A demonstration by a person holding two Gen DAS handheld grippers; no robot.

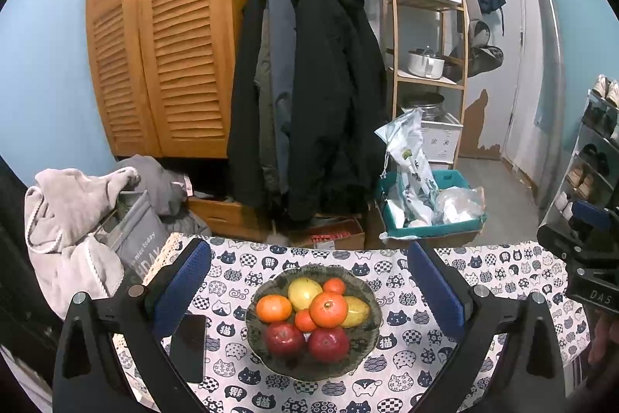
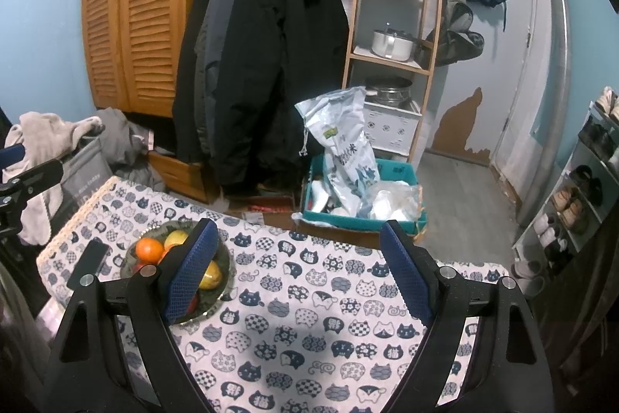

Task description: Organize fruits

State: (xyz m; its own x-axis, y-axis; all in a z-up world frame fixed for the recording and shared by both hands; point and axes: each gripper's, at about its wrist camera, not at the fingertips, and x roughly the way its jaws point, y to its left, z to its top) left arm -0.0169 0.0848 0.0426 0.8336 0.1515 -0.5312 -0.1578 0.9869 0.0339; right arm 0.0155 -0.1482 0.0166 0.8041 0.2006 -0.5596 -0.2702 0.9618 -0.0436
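Note:
A dark patterned bowl [image 1: 367,339] sits on the cat-print tablecloth [image 1: 425,366]. It holds several fruits: oranges [image 1: 328,309], two red apples [image 1: 284,338] and yellow fruits [image 1: 303,293]. My left gripper [image 1: 309,281] is open and empty, its blue pads either side of the bowl and above it. My right gripper [image 2: 298,266] is open and empty over bare cloth, to the right of the bowl [image 2: 228,268], which its left pad partly hides.
A black phone [image 1: 188,347] lies left of the bowl. Beyond the table's far edge are hanging coats [image 1: 309,84], a teal box with bags [image 1: 429,208], a wooden shelf rack [image 1: 425,45] and a pile of grey clothes [image 1: 77,239]. A shoe rack [image 2: 572,196] stands at right.

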